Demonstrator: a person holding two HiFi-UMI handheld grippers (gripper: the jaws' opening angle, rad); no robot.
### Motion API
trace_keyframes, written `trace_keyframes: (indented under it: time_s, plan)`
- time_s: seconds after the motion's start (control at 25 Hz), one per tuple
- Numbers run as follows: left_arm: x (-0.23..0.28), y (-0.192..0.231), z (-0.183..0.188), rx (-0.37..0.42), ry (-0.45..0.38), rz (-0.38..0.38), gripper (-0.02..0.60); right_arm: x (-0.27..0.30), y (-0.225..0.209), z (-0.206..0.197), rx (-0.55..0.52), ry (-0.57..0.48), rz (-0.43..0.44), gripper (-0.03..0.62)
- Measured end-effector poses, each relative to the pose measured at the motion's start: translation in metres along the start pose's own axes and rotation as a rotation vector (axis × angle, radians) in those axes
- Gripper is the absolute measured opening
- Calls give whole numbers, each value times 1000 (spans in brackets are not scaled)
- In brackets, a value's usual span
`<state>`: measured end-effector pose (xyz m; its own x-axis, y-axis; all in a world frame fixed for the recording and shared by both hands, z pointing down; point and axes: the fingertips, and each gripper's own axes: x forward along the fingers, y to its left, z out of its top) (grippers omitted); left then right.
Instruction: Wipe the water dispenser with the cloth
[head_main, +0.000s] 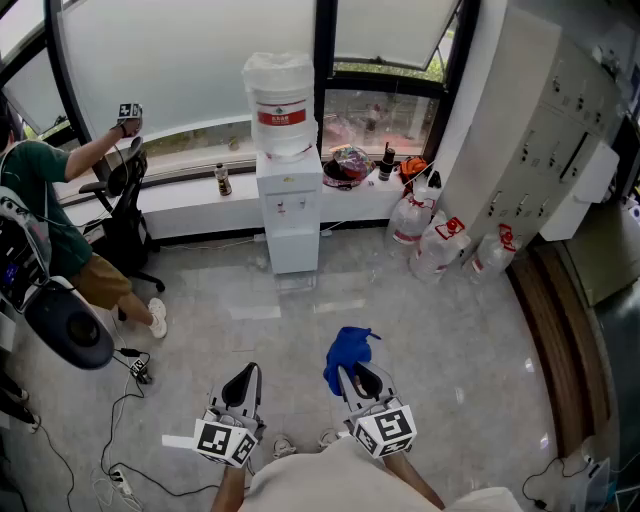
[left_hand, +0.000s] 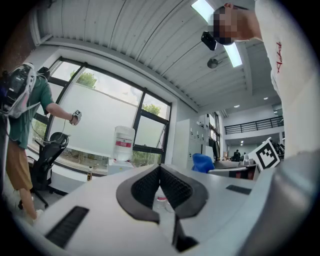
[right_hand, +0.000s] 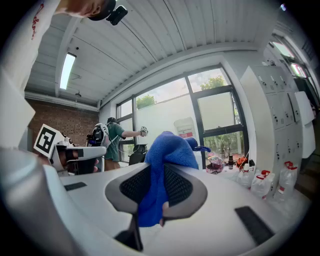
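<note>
My right gripper (right_hand: 159, 170) is clenched on the blue cloth (right_hand: 169, 150). The fabric is pinched between the two ribbed pads, bunches up above the jaw tips and hangs a little below them. My left gripper (left_hand: 160, 169) grasps nothing, and its pads are pressed together at the tips. I hold the two side by side and a little apart, low in front of me, with their marker cubes toward my body and the jaws pointing out over the grey floor (head_main: 430, 330). To my left, thin cables (head_main: 125, 395) trail across that floor. Further off on that side, a person in a green shirt (head_main: 35, 190) stands beside a black office chair (head_main: 125, 215), one arm raised with another marker-cube gripper (head_main: 129, 112) in the hand. The water dispenser (head_main: 290, 215) is well apart from both of my grippers. It is a white cabinet standing against the low window ledge (head_main: 190, 205), with a big bottle (head_main: 280, 105) bearing a red label on top. A small dark bottle (head_main: 223, 180) stands on the ledge to its left, and a round colourful thing (head_main: 348, 165) that I cannot identify sits to its right. Several water jugs (head_main: 430, 240) are on the floor to the right of the dispenser, at the foot of the white lockers (head_main: 545, 130).
</note>
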<state>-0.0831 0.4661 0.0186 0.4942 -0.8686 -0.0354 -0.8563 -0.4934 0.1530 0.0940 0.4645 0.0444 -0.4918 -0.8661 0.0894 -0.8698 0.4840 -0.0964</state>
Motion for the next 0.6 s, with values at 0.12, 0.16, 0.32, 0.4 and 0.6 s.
trace_keyframes:
  time_s: [0.12,0.16,0.32,0.4,0.6]
  plan:
    - [1,-3,1,8,-1,-7,11,0,0,1,6,2,4,87]
    - [2,-4,2,7,-2,-7,11,0,-1,1,4,0,4,86]
    - [4,-7,0,7,-5,-4,11,-1,-7,0,5,-1,2,86]
    - [5,-10,-1,5,-6,1,11,-2,-9,-2,10,3,4,86]
    - [5,-19,-3,6,-5,2,11,-8,-10,-2,30,-9,33,87]
